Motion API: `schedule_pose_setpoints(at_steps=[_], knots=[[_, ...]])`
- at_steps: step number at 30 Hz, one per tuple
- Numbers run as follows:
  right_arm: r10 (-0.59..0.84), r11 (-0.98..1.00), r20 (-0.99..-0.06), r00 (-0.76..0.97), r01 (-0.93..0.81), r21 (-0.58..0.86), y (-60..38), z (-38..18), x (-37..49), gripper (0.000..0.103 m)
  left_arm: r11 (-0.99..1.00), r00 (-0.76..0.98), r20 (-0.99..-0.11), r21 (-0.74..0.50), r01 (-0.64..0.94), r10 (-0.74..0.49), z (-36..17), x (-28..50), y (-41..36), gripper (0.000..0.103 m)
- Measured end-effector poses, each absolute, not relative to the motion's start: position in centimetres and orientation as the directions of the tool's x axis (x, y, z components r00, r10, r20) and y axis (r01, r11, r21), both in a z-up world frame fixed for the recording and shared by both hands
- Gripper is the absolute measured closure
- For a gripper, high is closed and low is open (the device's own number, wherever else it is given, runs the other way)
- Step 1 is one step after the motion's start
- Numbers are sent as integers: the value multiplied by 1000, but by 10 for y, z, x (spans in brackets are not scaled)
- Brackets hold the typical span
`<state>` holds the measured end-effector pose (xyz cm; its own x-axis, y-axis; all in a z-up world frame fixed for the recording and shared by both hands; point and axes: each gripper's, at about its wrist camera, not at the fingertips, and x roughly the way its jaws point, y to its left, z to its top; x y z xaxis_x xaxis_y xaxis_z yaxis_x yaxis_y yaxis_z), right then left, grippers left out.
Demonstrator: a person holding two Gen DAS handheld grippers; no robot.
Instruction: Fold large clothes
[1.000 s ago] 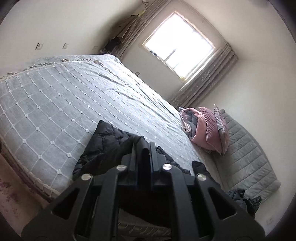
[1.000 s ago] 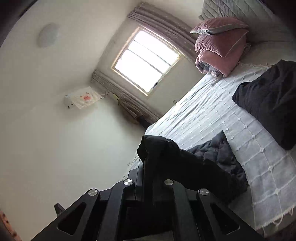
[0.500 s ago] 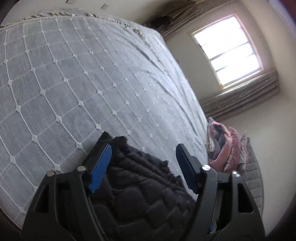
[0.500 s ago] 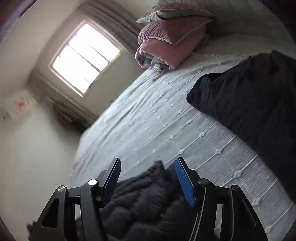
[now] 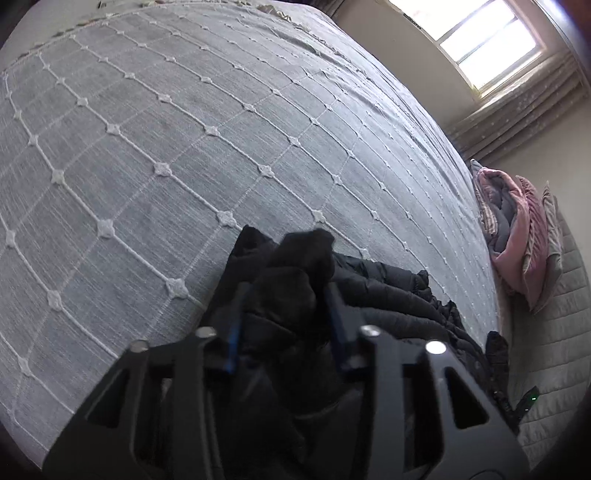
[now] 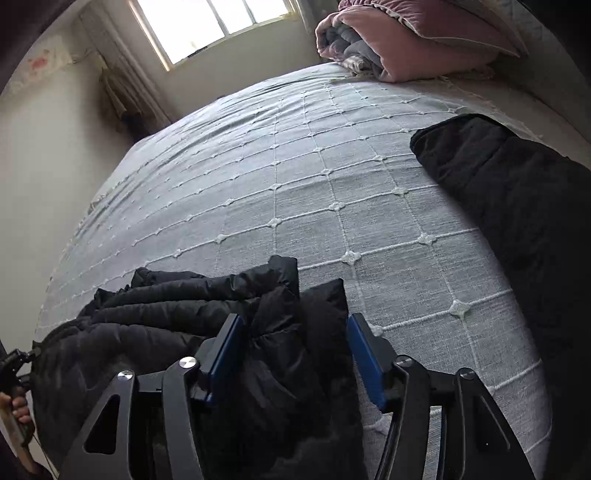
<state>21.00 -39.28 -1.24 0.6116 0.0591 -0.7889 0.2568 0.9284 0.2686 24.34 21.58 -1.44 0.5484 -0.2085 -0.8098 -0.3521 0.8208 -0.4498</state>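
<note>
grey bedspread (image 5: 177,155) with a white diamond stitch covers the bed, a bright window (image 6: 207,26) behind and pink bedding (image 6: 413,40) piled at the headboard end. the black puffer jacket (image 6: 166,314) lies crumpled at the near edge of the bed. the left gripper (image 5: 284,299) has just been closing and its pads pinch a bunched fold of the jacket. the right gripper (image 6: 295,328) (jaws also just closing) has a fold between its blue pads, though the right pad seems to stand apart from the cloth. another dark garment (image 6: 517,206) lies well apart, to the right.
</note>
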Motion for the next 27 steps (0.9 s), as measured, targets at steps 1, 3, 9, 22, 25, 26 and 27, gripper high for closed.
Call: schedule_pose_setpoints(at_steps=[1, 3, 9, 22, 25, 26, 27], knots=[[91, 924, -779, 620, 240, 298, -391, -11, 212, 92, 831, 553, -808, -441, -340, -203, -13, 246, 214, 90], [90, 926, -771, 630, 232, 298, -385, -3, 211, 94, 831, 581, -788, -452, -323, -203, -7, 251, 214, 94], [4, 937, -703, 712, 243, 252, -375, 34, 206, 97, 837, 669, -725, -462, -294, -165, 24, 270, 208, 96], [-147, 912, -798, 584, 392, 119, -387, -28, 263, 98, 913, 600, -797, -191, -361, 70, -30, 326, 173, 95], [-149, 904, -829, 538, 413, 106, -390, -47, 265, 96, 898, 567, -822, -218, -382, 42, -43, 326, 177, 92], [-149, 902, -832, 534, 419, 108, -391, -49, 264, 96, 900, 569, -821, -215, -379, 44, -41, 325, 175, 91], [-147, 899, -832, 534, 423, 113, -393, -50, 263, 95, 903, 574, -818, -213, -372, 43, -39, 323, 174, 89]])
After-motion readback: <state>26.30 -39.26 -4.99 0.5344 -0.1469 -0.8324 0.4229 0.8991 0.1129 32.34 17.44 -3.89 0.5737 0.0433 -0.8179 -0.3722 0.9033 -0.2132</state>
